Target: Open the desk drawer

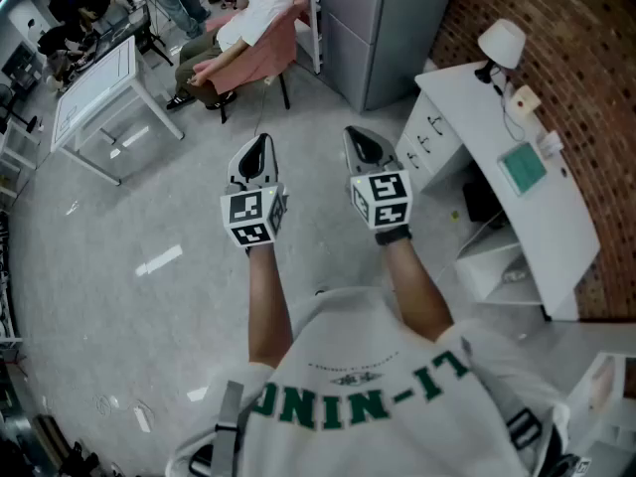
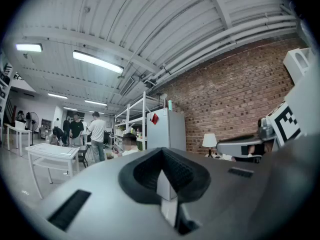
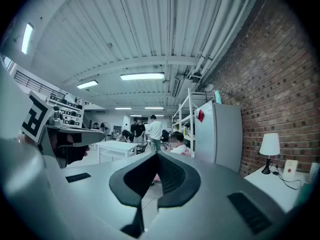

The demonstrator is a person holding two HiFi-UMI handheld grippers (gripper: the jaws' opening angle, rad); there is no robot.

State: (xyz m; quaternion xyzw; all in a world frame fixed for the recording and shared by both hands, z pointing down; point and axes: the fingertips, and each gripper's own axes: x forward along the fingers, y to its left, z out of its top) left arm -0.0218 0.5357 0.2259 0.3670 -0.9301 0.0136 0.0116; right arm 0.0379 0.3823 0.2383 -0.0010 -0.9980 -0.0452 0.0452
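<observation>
A white desk (image 1: 517, 202) stands along the brick wall at the right, its drawer fronts (image 1: 429, 139) facing the open floor; all look closed. On it are a white lamp (image 1: 502, 43) and a teal pad (image 1: 523, 167). Both grippers are held out level over the grey floor, well left of the desk and touching nothing. My left gripper (image 1: 256, 153) has its jaws shut and empty, seen close in the left gripper view (image 2: 162, 156). My right gripper (image 1: 364, 143) is also shut and empty (image 3: 157, 161). The desk corner (image 3: 282, 184) and lamp (image 3: 270, 146) show at the right gripper view's right edge.
A grey fridge (image 1: 383, 28) stands beyond the desk. A seated person in a chair (image 1: 248, 28) is ahead, and a white table (image 1: 99, 92) is at the far left. More people stand further back. A white shelf unit (image 1: 497, 266) sits under the desk.
</observation>
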